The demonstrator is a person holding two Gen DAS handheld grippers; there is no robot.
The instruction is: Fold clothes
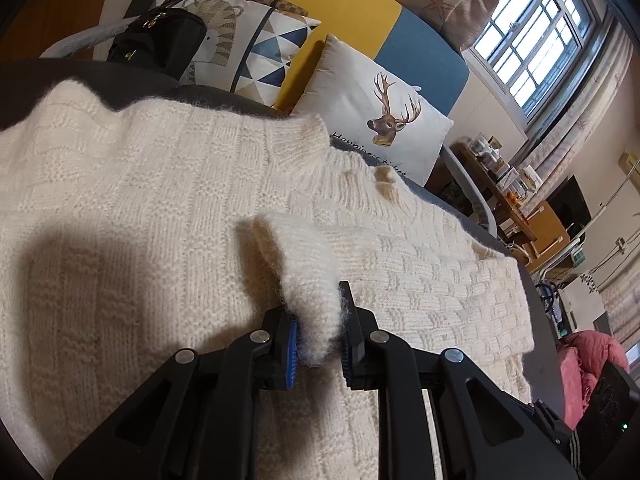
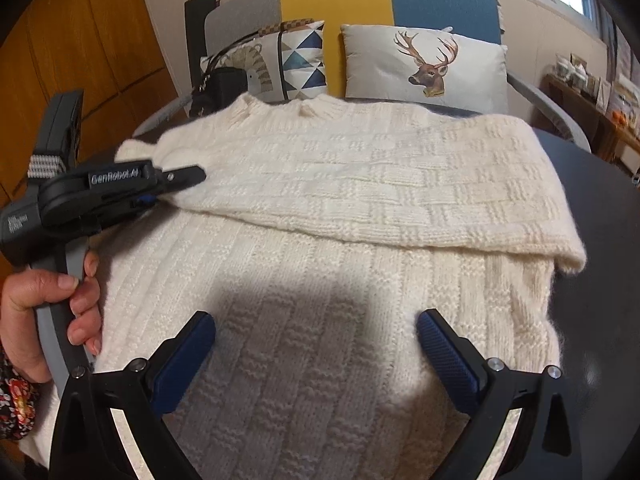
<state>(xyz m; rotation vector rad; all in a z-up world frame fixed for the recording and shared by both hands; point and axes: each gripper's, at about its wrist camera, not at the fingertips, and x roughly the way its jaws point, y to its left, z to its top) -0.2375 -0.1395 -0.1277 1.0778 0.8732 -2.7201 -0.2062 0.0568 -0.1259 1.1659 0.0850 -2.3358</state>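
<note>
Knit sweater point(image 2: 320, 208): one sleeve point(image 2: 360, 184) already folded across
Left gripper point(image 1: 318, 332): pinching cuff point(image 1: 304, 276)
Right gripper point(image 2: 316, 348): spread, empty
Left: body folds

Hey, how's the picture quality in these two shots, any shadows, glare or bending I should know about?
Left wrist view: the window is blown out white, a dark shadow falls on the sweater at left, and the fisheye curves the room's lines. Right wrist view: a broad grey shadow crosses the sweater ahead of the right gripper, the corners go black, and the focus is fairly sharp.
</note>
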